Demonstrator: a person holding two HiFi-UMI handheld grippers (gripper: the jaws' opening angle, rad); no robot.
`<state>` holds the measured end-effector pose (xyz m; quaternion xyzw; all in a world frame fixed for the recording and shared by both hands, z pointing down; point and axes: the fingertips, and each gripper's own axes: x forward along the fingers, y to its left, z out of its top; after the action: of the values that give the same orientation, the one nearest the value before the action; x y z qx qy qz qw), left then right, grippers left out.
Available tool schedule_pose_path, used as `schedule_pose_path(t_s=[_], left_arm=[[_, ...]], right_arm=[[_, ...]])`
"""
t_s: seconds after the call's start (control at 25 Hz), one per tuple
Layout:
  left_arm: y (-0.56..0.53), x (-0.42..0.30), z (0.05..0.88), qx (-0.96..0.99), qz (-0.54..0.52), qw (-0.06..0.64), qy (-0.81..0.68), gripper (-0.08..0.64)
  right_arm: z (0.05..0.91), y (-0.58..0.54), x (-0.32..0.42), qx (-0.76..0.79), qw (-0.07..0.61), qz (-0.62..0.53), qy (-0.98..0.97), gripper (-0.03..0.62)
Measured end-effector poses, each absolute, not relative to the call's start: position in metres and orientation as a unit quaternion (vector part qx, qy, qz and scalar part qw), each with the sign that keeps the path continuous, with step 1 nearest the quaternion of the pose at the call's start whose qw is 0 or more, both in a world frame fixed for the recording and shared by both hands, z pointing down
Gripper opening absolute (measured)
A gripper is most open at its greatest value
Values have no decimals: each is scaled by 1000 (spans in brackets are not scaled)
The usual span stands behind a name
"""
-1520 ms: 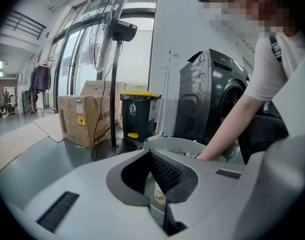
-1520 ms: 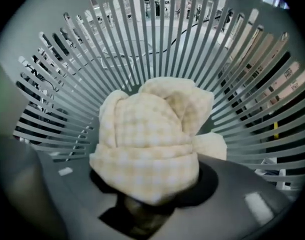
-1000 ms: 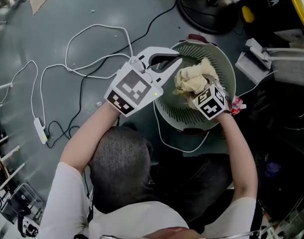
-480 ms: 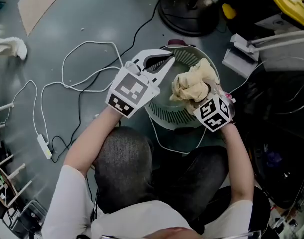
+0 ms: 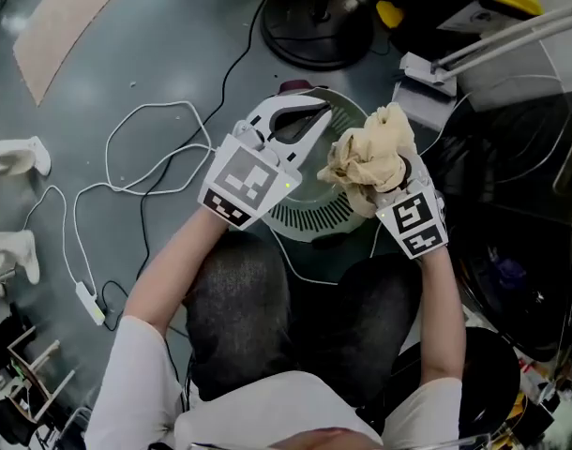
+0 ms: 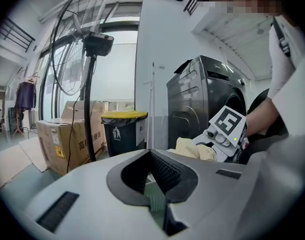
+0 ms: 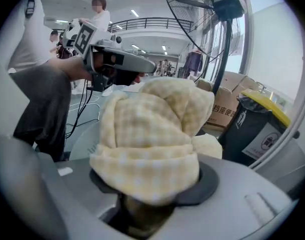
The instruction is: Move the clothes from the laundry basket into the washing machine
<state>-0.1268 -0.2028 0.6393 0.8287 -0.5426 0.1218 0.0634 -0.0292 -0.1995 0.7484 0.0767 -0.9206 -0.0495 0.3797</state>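
**Checked Cloth Held Over the Basket, Washer Next**

The washing machine (image 6: 207, 99) stood beyond the pale green laundry basket (image 5: 309, 218). Over the basket the right gripper (image 5: 394, 190) had its fingers pinching a bunched yellow checked cloth (image 5: 366, 157). The left gripper (image 5: 325, 112) hung beside it, fingers pressed together on nothing. The carry seemed in hand, calling next for a swing to the drum. Around lay grey floor (image 5: 127, 73), a fan base (image 5: 314, 17) and a white cable (image 5: 155, 153).

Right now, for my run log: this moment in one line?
left gripper: shut, empty | right gripper: shut on cloth | cloth: bunched, over basket
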Motion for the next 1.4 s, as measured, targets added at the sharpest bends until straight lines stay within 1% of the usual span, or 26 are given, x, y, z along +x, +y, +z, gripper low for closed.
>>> schedule_pose_path(t_s=[0.12,0.32,0.64,0.88,1.12,1.4], left_arm=[[-206,-116,626,839,125,57,-527,6],[-214,-102,602,848,101,56,-517,6],[-217,-76,619,863,111,61,-489,6],[-220,-60,597,876,106,42,-469,6],[-218,-32,576,892,108,31,-437,6],[-223,11,562,915,100,38,-389,6]], right_arm=[[732,-204,-12,97,370,-55,-922,256],[710,-205,5,142,332,-25,-932,256],[699,-202,27,180,302,-14,-936,256],[671,-188,45,200,272,-9,-941,256],[647,-175,69,226,258,-11,-939,256],[623,-163,104,279,252,5,-927,256]])
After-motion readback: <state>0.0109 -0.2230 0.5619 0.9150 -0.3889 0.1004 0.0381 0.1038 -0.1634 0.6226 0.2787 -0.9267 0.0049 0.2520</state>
